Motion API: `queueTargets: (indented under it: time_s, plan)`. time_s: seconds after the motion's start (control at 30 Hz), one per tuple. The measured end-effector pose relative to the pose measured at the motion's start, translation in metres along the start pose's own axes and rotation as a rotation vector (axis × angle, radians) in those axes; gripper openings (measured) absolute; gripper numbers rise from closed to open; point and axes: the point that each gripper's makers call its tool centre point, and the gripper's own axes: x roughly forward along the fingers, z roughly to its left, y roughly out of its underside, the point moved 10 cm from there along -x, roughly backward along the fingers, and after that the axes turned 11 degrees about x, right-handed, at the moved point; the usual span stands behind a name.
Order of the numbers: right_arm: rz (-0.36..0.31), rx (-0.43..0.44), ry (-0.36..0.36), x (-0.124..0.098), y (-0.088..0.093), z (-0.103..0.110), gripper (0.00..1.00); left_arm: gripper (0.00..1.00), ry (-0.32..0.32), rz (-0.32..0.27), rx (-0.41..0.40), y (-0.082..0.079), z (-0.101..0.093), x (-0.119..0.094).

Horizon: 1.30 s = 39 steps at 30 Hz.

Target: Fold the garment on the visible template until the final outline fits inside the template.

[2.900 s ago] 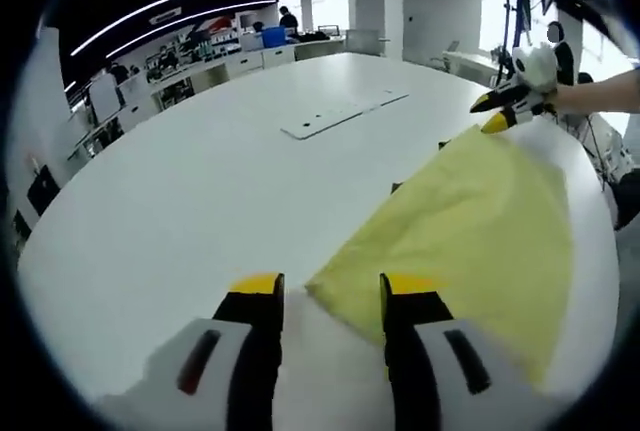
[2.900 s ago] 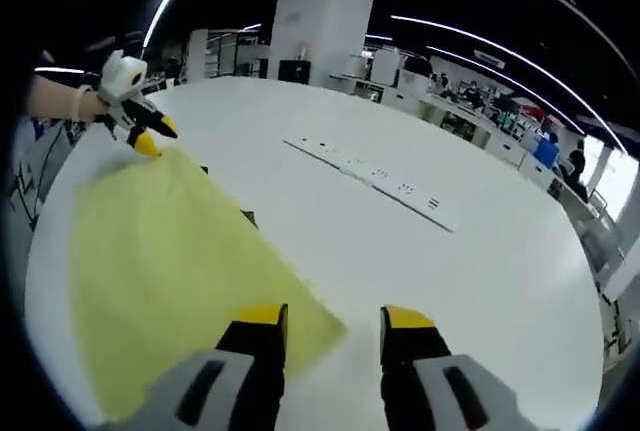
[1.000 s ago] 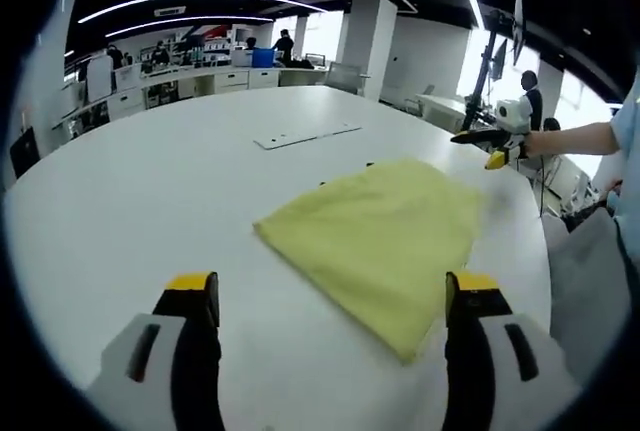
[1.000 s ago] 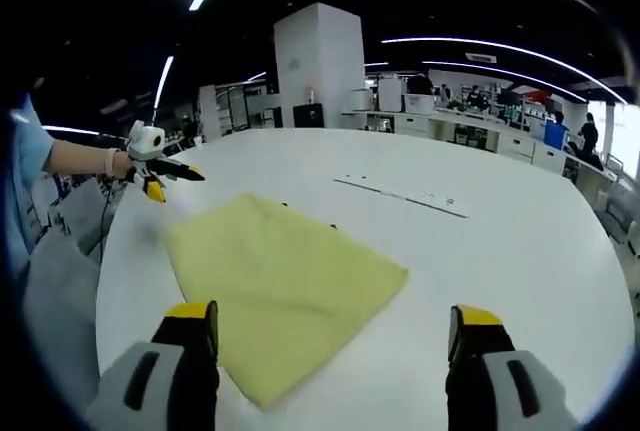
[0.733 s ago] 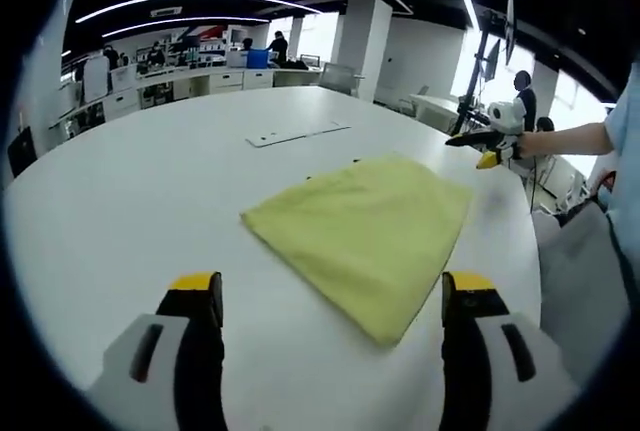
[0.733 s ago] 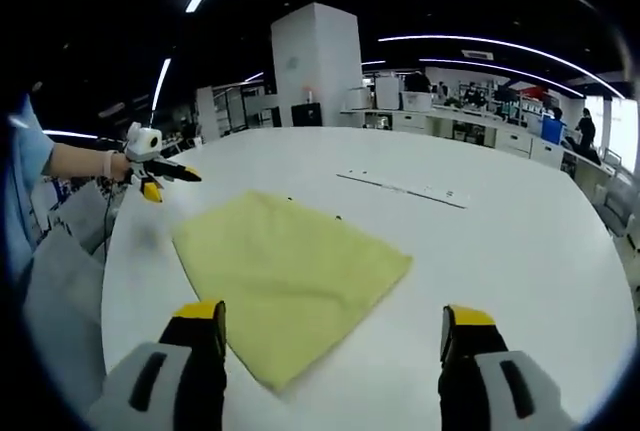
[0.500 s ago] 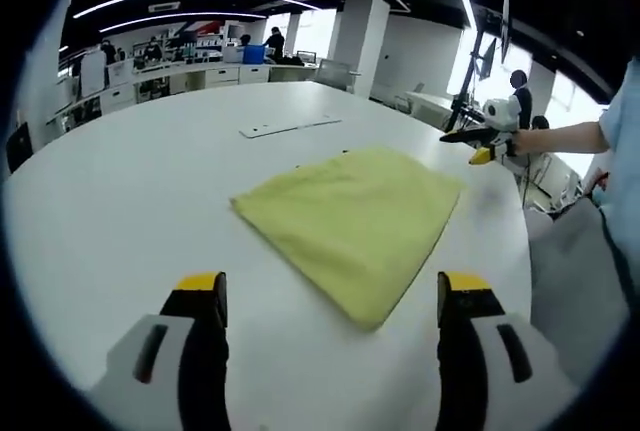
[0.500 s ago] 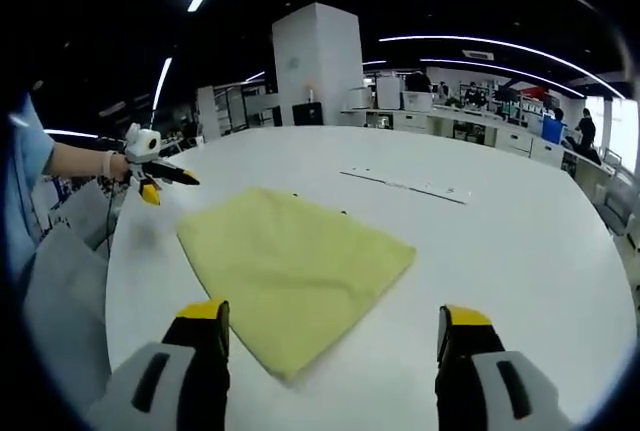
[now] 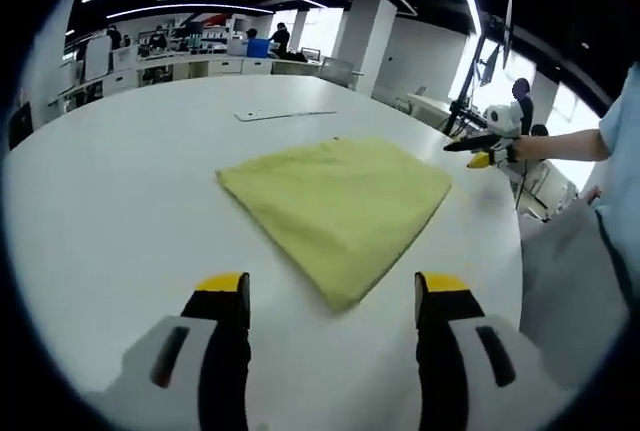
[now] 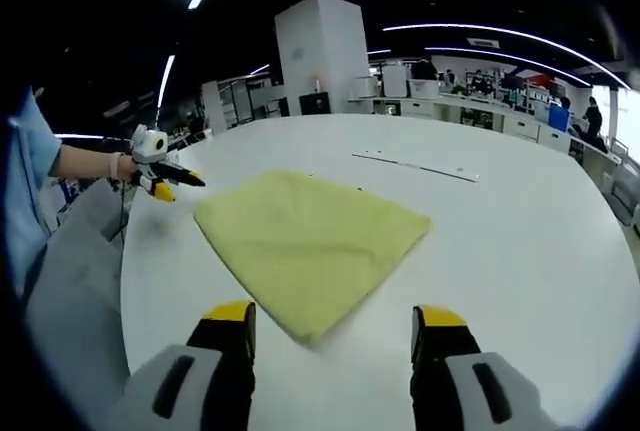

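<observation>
yellow garment (image 9: 338, 199) lies folded flat near the counter (image 9: 110, 211) edge by the person; template barely visible. left gripper (image 9: 333, 296) and right gripper (image 10: 333, 327) wide, empty. folding looks nearly done.

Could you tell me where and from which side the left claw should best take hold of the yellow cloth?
Probably the folded yellow cloth at its near corner, approached head-on by the open left claw: that corner points straight between its jaws, flat on the white table.
</observation>
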Motion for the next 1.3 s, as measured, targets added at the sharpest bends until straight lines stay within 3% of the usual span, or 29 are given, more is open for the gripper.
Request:
queueTargets:
  time_s: [0.1,0.17,0.37,0.57,1.17,1.3]
  plan:
    - [0.038,0.022,-0.04,0.0,0.008,0.006,0.38,0.42,0.012,-0.005,-0.024,0.004,-0.002,-0.001]
    - [0.06,-0.007,-0.042,0.002,0.014,0.009,0.29,0.36,0.019,-0.002,-0.041,0.007,-0.004,0.0]
    - [0.09,-0.008,-0.042,0.011,0.023,0.011,0.26,0.31,0.007,0.021,-0.067,0.017,-0.002,0.003]
    - [0.094,0.046,-0.042,0.016,0.022,0.01,0.22,0.26,-0.028,0.035,-0.079,0.024,-0.003,0.01]
    - [0.097,0.051,-0.047,0.018,0.023,0.01,0.12,0.04,-0.029,0.02,-0.077,0.023,-0.011,0.016]
    - [0.104,0.043,-0.042,0.021,0.024,0.009,0.09,0.02,-0.032,0.02,-0.085,0.024,-0.011,0.016]
